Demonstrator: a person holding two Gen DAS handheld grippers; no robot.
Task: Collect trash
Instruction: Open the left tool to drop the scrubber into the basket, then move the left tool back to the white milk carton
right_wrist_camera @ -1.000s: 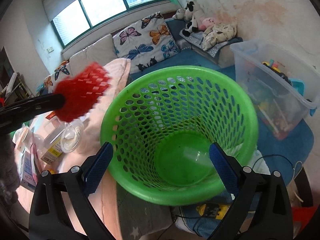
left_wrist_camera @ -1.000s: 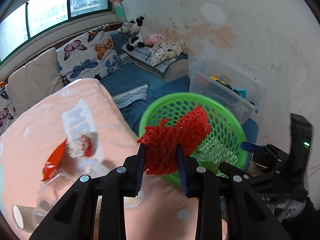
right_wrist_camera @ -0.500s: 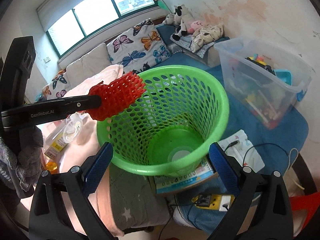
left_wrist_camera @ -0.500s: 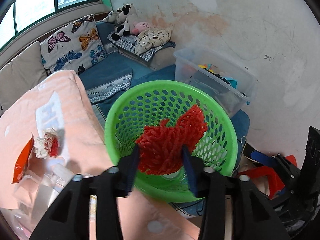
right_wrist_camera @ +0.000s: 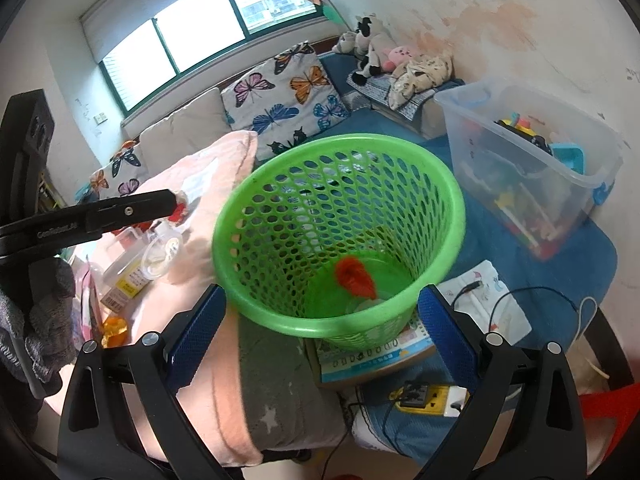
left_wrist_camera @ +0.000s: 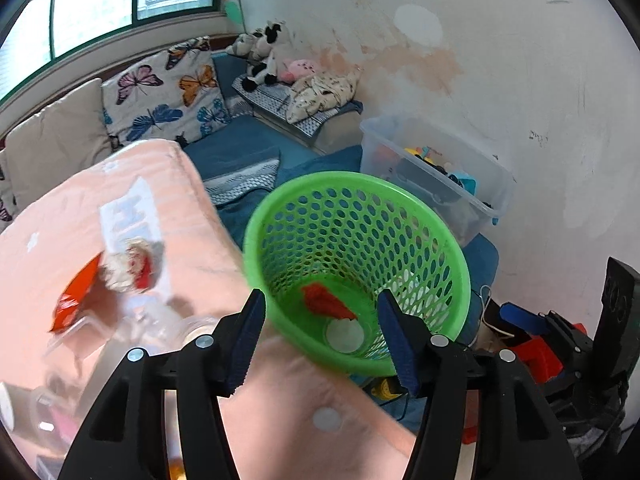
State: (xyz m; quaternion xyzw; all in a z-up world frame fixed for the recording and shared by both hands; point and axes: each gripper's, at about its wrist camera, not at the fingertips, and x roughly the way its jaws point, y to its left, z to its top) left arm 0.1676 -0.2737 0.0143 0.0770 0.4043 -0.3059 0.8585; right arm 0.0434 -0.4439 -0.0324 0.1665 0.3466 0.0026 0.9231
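While left hand-held gripper (left_wrist_camera: pixel 320 336) opens, red netting (left_wrist_camera: pixel 326 300) lies beyond, unheld, in basket (left_wrist_camera: pixel 460 280).

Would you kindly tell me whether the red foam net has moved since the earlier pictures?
Yes. The red foam net has dropped from between the left claw fingers, above the rim, down to the green basket floor.

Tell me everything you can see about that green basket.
The green basket is a round bin of what looks like plastic, its tapering wall pierced all over with holes under a smooth rolled rim. It leans a little, beside the pink cloth-covered surface, its base on a printed box. A red net wad lies on its solid bottom. No gripper touches it.
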